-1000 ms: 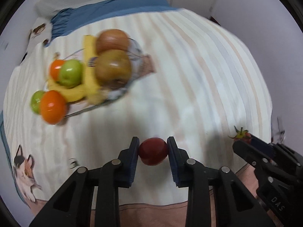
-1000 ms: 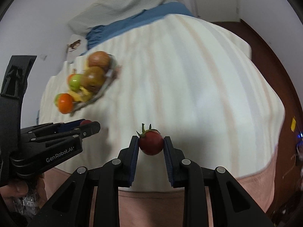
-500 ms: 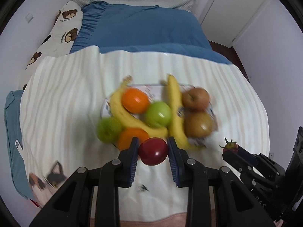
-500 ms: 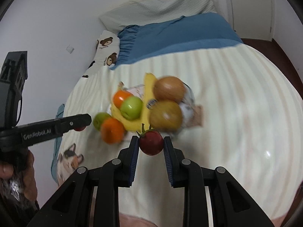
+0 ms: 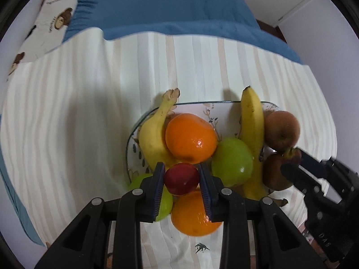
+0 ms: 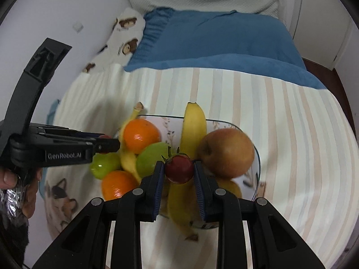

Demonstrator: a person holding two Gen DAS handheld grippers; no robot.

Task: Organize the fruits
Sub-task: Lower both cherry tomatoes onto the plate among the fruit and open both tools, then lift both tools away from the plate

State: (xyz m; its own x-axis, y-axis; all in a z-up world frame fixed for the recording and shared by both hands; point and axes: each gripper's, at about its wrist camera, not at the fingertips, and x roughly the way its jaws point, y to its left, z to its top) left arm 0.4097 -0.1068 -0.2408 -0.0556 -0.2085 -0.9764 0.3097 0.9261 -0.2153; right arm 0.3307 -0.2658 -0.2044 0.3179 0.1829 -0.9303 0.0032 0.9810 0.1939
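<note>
Left wrist view: left gripper point(image 5: 181, 180) with jaws clamped on a smooth red fruit point(image 5: 181, 179), poised over the plate point(image 5: 197, 105) on the bed, at six o'clock of the pile. Already plated: oranges, green apples, bananas, brown pears. Not yet released. Plate's near rim hidden under fruit.

Right wrist view: right gripper point(image 6: 179, 172) with jaws closed on a stemmed tomato point(image 6: 179, 171), above the banana point(image 6: 194, 126) mid-plate. Also unreleased. Near plate edge cut off by jaws; contact below impossible to judge.
</note>
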